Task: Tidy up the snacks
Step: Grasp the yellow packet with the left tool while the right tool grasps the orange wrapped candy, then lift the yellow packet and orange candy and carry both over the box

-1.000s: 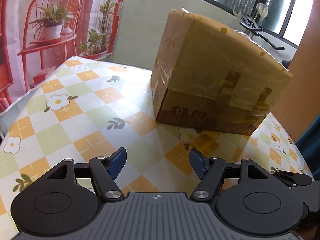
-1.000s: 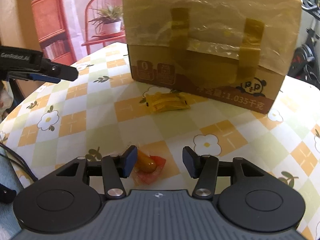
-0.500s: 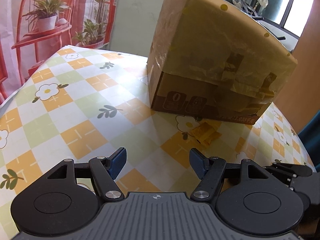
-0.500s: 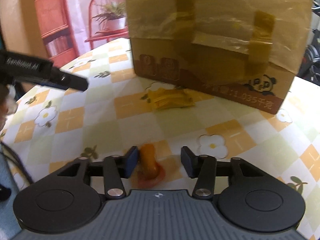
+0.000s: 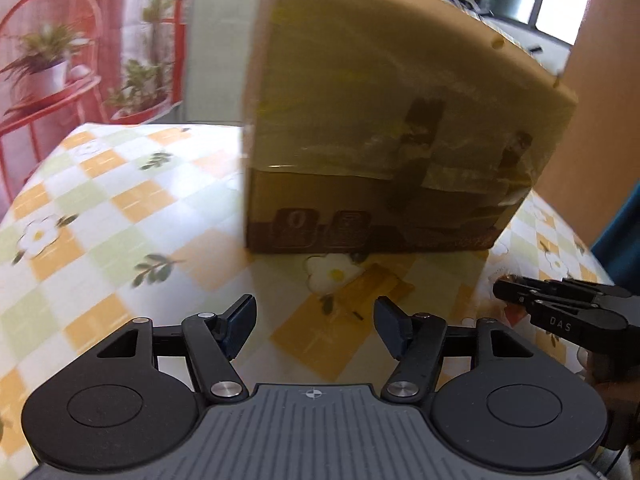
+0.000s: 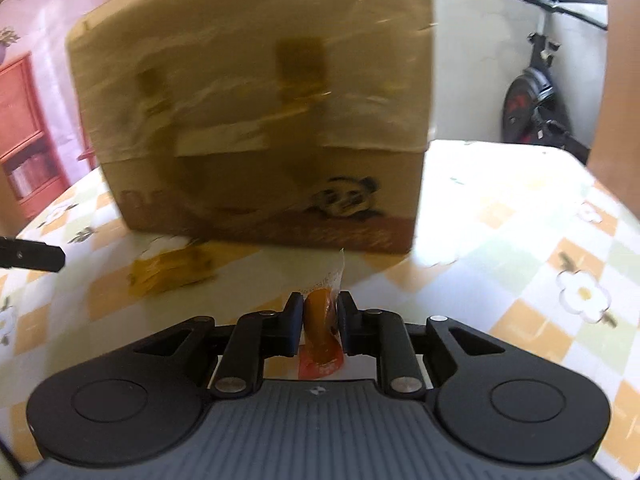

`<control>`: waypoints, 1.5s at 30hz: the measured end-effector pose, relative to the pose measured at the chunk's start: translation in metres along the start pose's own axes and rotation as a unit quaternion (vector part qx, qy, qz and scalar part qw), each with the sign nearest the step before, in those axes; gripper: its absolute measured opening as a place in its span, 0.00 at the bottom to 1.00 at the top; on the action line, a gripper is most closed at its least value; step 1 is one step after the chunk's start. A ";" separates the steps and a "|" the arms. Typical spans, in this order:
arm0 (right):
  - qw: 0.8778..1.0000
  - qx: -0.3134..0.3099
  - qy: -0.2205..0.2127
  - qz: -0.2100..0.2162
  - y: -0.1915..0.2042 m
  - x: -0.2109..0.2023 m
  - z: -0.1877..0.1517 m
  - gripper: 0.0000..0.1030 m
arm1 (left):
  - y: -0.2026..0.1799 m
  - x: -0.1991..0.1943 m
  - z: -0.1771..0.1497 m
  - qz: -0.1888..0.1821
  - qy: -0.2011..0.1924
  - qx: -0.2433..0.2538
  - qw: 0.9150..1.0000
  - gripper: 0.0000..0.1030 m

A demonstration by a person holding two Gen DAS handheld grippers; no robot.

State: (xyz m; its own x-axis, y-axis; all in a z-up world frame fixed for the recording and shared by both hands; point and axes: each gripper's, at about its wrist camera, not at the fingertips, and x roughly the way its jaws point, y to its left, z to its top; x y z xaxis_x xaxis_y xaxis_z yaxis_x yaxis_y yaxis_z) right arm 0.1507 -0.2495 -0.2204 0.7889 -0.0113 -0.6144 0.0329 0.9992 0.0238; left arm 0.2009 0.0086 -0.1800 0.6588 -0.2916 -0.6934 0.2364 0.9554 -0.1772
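Motion blur smeared the box ahead of my right gripper, so its print was unreadable. The yellow packet ahead and left was a smudge. My gripper's body hid the snack's lower end. The box's top ran off the frame.

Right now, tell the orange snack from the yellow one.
The orange snack is upright between the closing right gripper; the yellow snack lies flat on the table, ungripped. The orange one is rounded in clear wrap, the yellow flat and opaque. Both sit before the box.
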 end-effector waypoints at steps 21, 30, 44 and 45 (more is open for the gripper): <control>0.998 0.058 -0.013 0.026 -0.029 0.000 -0.013 0.19 | -0.063 0.083 0.005 -0.028 0.053 0.165 0.984 0.65; 0.997 0.067 -0.011 0.032 -0.033 0.001 -0.012 0.19 | -0.054 0.064 -0.009 0.012 0.032 0.085 0.996 0.36; 0.995 0.082 -0.044 0.039 -0.038 -0.007 -0.014 0.19 | -0.039 0.028 -0.010 0.011 -0.016 -0.008 1.000 0.34; 0.994 0.085 -0.050 0.039 -0.039 -0.009 -0.015 0.19 | -0.041 0.023 -0.009 0.010 -0.022 -0.005 1.000 0.34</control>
State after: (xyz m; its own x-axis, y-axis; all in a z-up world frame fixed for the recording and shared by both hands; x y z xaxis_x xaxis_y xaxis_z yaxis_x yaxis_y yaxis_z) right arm 0.1337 -0.2880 -0.2276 0.8494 0.0530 -0.5251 0.0662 0.9764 0.2056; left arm 0.1996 -0.0365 -0.1954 0.6937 -0.2743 -0.6660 0.2155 0.9613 -0.1715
